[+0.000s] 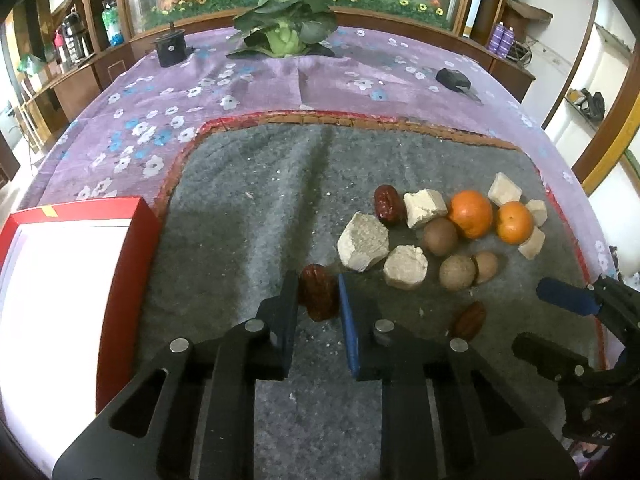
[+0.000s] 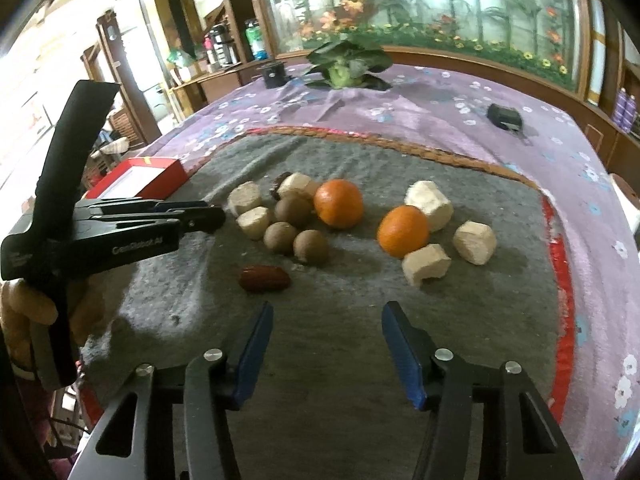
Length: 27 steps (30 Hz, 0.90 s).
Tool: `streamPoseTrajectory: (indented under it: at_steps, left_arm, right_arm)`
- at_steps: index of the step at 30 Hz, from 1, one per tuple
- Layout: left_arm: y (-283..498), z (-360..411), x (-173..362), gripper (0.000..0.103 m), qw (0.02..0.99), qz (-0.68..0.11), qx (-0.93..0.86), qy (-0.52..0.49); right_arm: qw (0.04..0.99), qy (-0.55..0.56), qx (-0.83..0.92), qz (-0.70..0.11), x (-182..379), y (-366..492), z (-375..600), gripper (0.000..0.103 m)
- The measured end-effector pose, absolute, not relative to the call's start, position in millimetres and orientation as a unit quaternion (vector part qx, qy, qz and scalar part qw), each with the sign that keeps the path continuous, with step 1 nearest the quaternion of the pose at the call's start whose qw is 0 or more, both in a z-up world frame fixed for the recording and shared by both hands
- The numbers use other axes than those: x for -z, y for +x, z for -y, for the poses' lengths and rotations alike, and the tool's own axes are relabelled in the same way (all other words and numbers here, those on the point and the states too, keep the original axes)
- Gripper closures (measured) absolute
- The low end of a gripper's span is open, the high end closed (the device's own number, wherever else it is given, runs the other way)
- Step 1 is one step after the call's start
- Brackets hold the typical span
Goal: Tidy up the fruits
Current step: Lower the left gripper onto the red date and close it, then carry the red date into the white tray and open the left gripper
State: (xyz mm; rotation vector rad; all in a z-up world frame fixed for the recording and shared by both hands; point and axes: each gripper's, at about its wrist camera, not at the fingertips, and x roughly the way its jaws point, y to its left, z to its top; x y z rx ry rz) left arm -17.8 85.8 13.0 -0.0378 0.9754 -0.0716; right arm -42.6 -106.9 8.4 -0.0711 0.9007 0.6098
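My left gripper (image 1: 318, 284) is shut on a dark red date (image 1: 319, 300) lying on the grey mat (image 1: 260, 208). To its right lies a heap: two oranges (image 1: 470, 214) (image 1: 515, 222), brown round fruits (image 1: 440, 236), another date (image 1: 386, 204), and pale beige chunks (image 1: 363, 242). A loose date (image 2: 264, 278) lies just ahead of my right gripper (image 2: 328, 312), which stands open above the mat with nothing between its fingers. The right wrist view shows the left gripper (image 2: 208, 216) from the side, with a gloved hand (image 2: 28, 304) holding it.
A red box (image 1: 136, 248) with a white inside stands at the mat's left edge. On the purple flowered cloth (image 1: 260, 92) behind the mat are a leafy green vegetable (image 1: 284, 36), a black cylinder (image 1: 170, 48) and a small black object (image 1: 452, 78).
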Motion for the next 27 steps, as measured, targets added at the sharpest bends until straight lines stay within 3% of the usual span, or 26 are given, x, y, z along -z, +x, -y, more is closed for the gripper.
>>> streamPoseTrajectory:
  at_steps: [6, 13, 15, 17, 19, 27]
  left_arm:
    - [-23, -89, -14, 0.084, 0.883, -0.467, 0.031, -0.02]
    - [-28, -89, -16, 0.084, 0.885, -0.465, 0.027, -0.019]
    - [-29, -88, -16, 0.084, 0.886, -0.463, 0.023, -0.017]
    - [-30, -88, -17, 0.084, 0.886, -0.463, 0.02, -0.015]
    - [-31, -88, -17, 0.084, 0.886, -0.463, 0.017, -0.015]
    - [-41, -101, -30, 0.084, 0.892, -0.452, 0.001, -0.023]
  right_arm:
    - [0.84, 0.0, -0.319, -0.438, -7, -38, 97, 0.046]
    - [0.842, -0.044, -0.318, -0.432, -3, -34, 70, 0.046]
    - [0.845, -0.05, -0.31, -0.433, 1, -31, 65, 0.049]
    - [0.848, -0.066, -0.308, -0.426, 0, -32, 60, 0.063]
    - [0.85, -0.076, -0.303, -0.424, 0, -33, 61, 0.07]
    - [0.849, -0.081, -0.32, -0.413, -15, -44, 57, 0.07]
